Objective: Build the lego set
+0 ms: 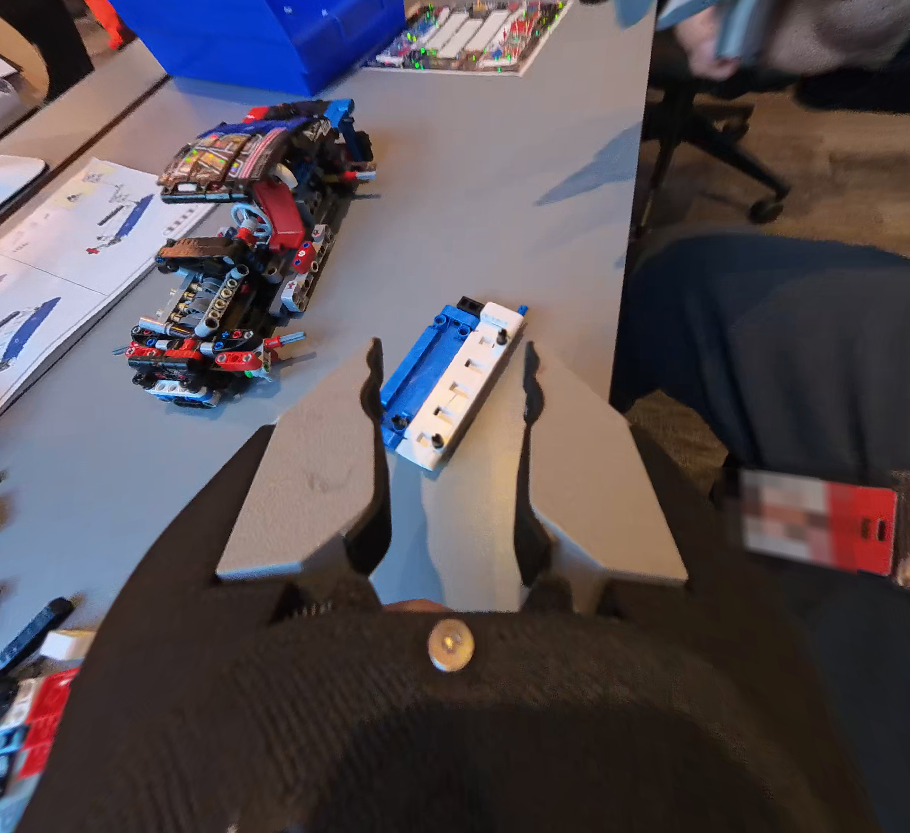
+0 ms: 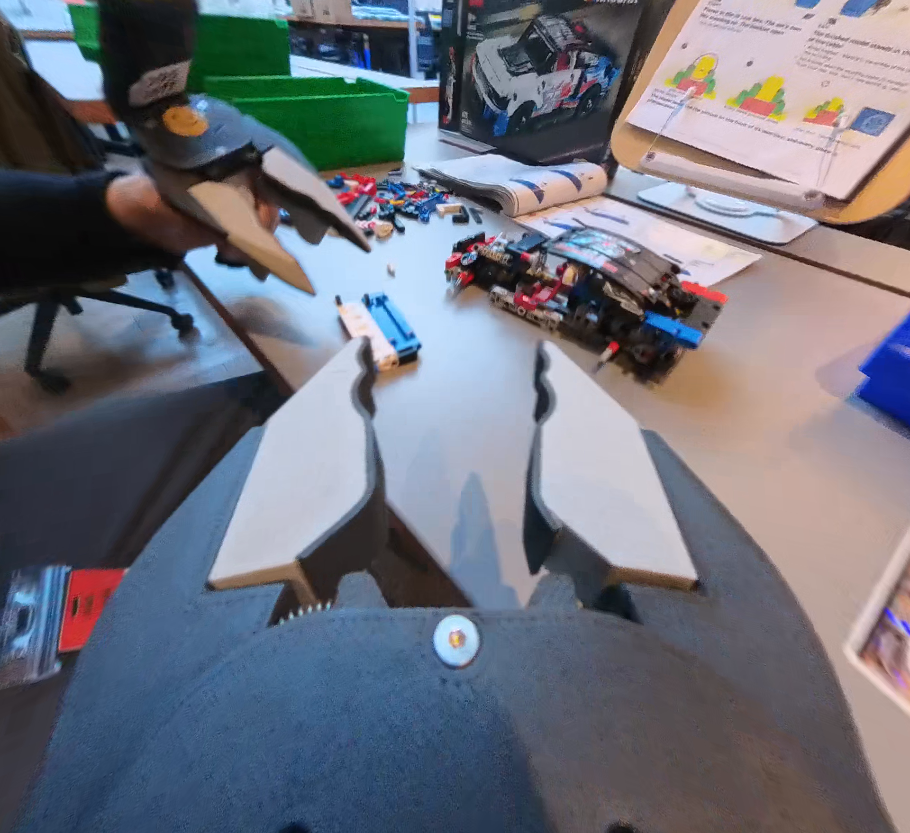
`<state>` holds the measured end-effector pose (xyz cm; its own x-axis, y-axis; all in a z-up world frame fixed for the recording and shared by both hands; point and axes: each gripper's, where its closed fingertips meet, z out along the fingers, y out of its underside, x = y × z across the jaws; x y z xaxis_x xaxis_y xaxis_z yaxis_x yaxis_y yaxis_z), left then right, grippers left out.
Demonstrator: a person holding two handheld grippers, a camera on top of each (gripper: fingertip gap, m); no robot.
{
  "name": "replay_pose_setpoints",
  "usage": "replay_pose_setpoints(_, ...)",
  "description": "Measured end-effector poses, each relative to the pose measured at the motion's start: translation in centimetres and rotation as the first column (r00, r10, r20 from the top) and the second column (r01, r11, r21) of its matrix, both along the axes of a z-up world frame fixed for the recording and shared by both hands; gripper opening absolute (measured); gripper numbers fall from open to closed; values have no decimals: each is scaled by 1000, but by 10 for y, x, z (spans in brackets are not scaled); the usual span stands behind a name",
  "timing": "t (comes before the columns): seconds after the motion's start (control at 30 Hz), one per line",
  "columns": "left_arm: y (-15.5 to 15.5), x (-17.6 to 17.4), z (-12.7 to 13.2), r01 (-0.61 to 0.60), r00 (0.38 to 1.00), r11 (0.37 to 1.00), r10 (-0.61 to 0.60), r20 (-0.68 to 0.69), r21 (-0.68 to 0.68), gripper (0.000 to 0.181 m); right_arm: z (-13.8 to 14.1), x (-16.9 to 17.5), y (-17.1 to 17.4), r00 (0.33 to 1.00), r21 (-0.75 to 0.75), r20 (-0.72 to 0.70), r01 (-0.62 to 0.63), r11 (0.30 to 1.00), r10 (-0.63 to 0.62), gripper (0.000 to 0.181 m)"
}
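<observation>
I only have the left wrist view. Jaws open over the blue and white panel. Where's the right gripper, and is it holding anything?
Observer: The right gripper is open and empty, hovering over bare table, with the blue and white panel just beyond its left fingertip.
Operator: Where's the loose parts supply? I see only a few bits at my lower left.
Observer: A pile of loose pieces lies on the far side of the table, in front of a green bin.
Operator: Any reference for the finished model?
Observer: The set's box stands upright behind the half-built car, with a picture of the car on its front.
</observation>
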<state>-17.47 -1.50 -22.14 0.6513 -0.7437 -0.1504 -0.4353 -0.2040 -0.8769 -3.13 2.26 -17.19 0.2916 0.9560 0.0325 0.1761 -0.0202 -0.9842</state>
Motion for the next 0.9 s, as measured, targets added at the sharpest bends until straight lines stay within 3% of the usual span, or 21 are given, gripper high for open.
replay_pose_setpoints(0.03, -1, -2, -1, -5, 1000, 1000, 5, 13, 19, 56, -2, -15, 9, 999, -1, 8, -39, 999, 39, 71)
replay_pose_setpoints(0.17, -2, -14, 0, -27, 999, 994, 24, 31, 105, 58, -20, -72, 40, 982, 92, 78, -179, 980, 172, 67)
replay_pose_setpoints(0.27, -3, -20, 6, 2, 999, 987, -9, 48, 158, 54, -29, -109, 32, 931, 118, 78, -364, 924, 356, 61)
replay_pose_setpoints(0.4, -6, -19, 5, 108, 985, 992, -116, 128, 67, 63, -17, -139, 4, 800, 132, 57, -598, 790, 597, 33)
replay_pose_setpoints(0.43, -7, -19, 6, 134, 977, 990, -138, 161, 36, 63, -15, -145, 2, 781, 152, 62, -623, 767, 622, 25)
replay_pose_setpoints(0.53, -9, -20, 10, 150, 966, 988, -151, 209, 23, 62, -17, -172, 7, 759, 182, 110, -650, 738, 642, 23)
replay_pose_setpoints(0.6, -10, -21, 12, 145, 967, 988, -153, 205, 51, 57, -12, -185, 7, 748, 186, 49, -658, 729, 662, 21)
replay_pose_setpoints(0.67, -12, -19, 11, 148, 971, 987, -158, 181, 67, 55, -14, -188, -2, 713, 153, 25, -695, 702, 701, 15)
replay_pose_setpoints(0.73, -12, -17, 9, 156, 973, 986, -164, 161, 64, 54, -30, -188, -8, 686, 113, 100, -728, 676, 721, 19)
replay_pose_setpoints(0.9, -8, -21, 10, 142, 968, 990, -144, 207, 27, 55, -35, -187, -8, 680, 115, 116, -733, 670, 724, 17)
